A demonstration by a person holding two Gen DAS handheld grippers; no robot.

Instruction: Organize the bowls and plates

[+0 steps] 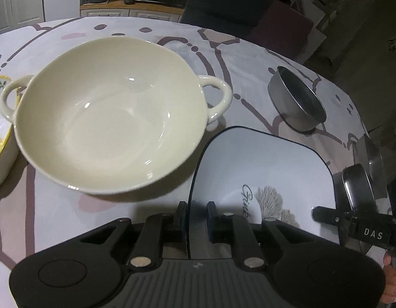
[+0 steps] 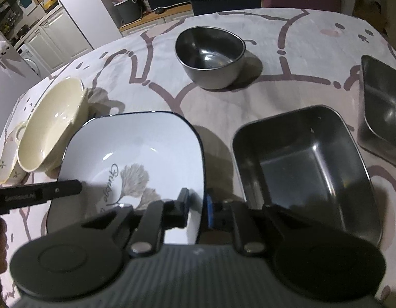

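A white square plate with a dark rim and a leaf print (image 1: pixel 262 169) (image 2: pixel 136 151) is held off the table by both grippers. My left gripper (image 1: pixel 196 217) is shut on its left edge. My right gripper (image 2: pixel 198 205) is shut on its right edge and also shows in the left wrist view (image 1: pixel 326 214). A cream two-handled bowl (image 1: pixel 108 113) (image 2: pixel 51 125) sits on the table to the plate's left. A round steel bowl (image 1: pixel 298 100) (image 2: pixel 210 56) stands farther back.
A rectangular steel tray (image 2: pixel 308 164) lies right of the plate, another steel container (image 2: pixel 383 107) at the far right. A yellow-patterned bowl (image 1: pixel 2 148) sits at the left edge. The table carries a patterned cloth (image 1: pixel 69 218). Dark chairs (image 1: pixel 228 0) stand behind it.
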